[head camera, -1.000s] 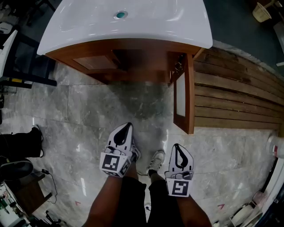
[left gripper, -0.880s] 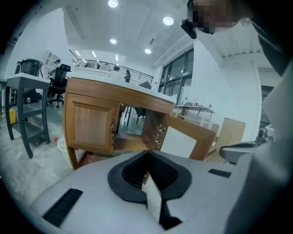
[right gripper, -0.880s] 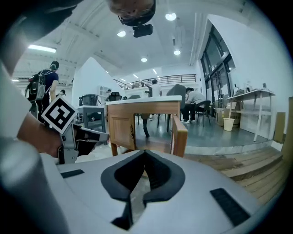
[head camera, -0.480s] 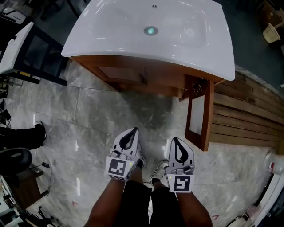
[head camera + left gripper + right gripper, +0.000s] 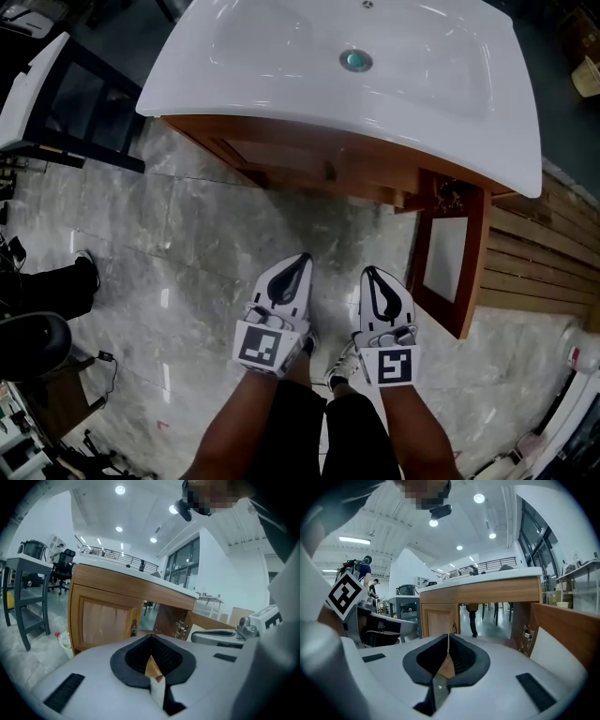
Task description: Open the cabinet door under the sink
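The left hand-held gripper [image 5: 151, 639], jaws together, faces the wooden cabinet [image 5: 103, 620], whose right-hand door [image 5: 211, 620] stands open.

**Cabinet ahead, right door swung out**

The sink [image 5: 450, 141] sits on the cabinet [image 5: 361, 180] in front of you. Its right door [image 5: 450, 258] juts towards you and its left door [image 5: 272, 155] lies flush. Your left gripper [image 5: 300, 261] and right gripper [image 5: 371, 275] are side by side, well short of both. Planking [image 5: 539, 267] lies to the right.

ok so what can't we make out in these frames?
1. Cabinet interior: in the head view the sink overhangs it; in the gripper views the left gripper and right gripper block its lower part.
2. Closed left door handle: too small in every view to tell its shape.
3. Sink's back edge: cut off at the head view's top.
4. Open right door handle: no view shows it.
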`<state>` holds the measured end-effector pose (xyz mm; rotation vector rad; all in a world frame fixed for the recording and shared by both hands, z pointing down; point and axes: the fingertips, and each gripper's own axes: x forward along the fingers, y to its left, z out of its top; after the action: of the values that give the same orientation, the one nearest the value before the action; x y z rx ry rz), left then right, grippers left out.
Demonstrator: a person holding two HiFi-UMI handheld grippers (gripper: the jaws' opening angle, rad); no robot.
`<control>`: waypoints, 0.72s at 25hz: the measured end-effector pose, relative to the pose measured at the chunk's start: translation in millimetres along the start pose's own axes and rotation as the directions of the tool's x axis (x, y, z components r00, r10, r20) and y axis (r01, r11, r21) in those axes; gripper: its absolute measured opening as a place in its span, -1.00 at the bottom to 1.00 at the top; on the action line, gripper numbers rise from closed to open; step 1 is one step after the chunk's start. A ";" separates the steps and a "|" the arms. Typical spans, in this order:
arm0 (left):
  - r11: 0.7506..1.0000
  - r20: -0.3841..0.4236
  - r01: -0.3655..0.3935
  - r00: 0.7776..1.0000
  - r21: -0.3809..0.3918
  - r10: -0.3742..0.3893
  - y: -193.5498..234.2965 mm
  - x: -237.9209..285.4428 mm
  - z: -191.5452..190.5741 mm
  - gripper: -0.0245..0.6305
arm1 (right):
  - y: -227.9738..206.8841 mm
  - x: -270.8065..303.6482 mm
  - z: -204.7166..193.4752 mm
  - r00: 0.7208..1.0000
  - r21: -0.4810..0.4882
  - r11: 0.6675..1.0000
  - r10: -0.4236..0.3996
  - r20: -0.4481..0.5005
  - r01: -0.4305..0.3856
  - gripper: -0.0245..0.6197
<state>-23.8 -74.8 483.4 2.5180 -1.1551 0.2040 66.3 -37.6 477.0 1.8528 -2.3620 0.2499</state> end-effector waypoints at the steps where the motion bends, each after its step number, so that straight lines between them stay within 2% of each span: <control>1: 1.000 0.002 0.004 1.000 0.003 -0.004 4.6 3.9 1.1 -0.85 | 2.5 7.6 -2.3 1.000 0.009 1.000 0.017 -0.007 -0.017 -0.85; 2: 1.000 0.005 0.009 1.000 0.008 -0.009 9.0 7.6 1.9 -0.85 | 4.6 14.8 -4.1 0.999 0.018 0.999 0.034 -0.012 -0.034 -0.82; 4: 1.000 0.005 0.016 1.000 0.017 -0.016 16.7 13.8 2.4 -0.85 | 6.8 28.0 -6.3 0.998 0.029 0.998 0.063 -0.018 -0.062 -0.57; 9: 0.999 -0.004 0.035 0.999 0.034 -0.034 33.4 26.2 5.7 -0.85 | 4.8 64.7 -9.3 0.994 0.036 0.994 0.105 -0.025 -0.105 -0.31; 18: 0.997 -0.036 0.057 0.998 0.042 -0.056 61.6 35.8 3.1 -0.85 | -3.0 133.5 -8.9 0.980 -0.018 0.980 0.198 -0.008 -0.198 0.01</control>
<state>-46.9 -138.1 506.6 2.5706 -1.0758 0.2593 37.3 -163.2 512.9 1.6062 -2.5366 0.2520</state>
